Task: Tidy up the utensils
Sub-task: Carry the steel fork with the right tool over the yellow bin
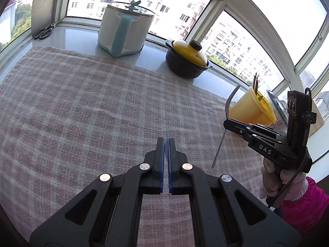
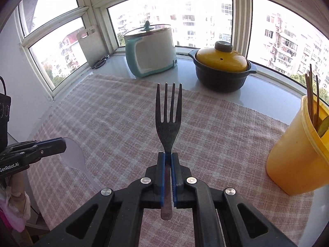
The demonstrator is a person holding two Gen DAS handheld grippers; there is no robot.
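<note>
The right tool [image 2: 168,158] grips a fork [image 2: 168,121] upright; the left tool [image 1: 166,144] pinches a translucent plastic spoon [image 2: 75,154] — both above the checked cloth [image 1: 82,103].

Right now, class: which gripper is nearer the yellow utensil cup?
Right. The right gripper, holding the fork, is beside the yellow cup; the left gripper is farther across the cloth.

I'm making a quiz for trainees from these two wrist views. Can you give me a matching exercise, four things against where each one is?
Things:
1. fork
2. translucent spoon
3. chopsticks
4. scissors

Places:
A. standing in the yellow cup
B. lying by the cutting board at the window
C. clamped in the right gripper
D. clamped in the left gripper

Pairs: 1-C, 2-D, 3-A, 4-B
</note>
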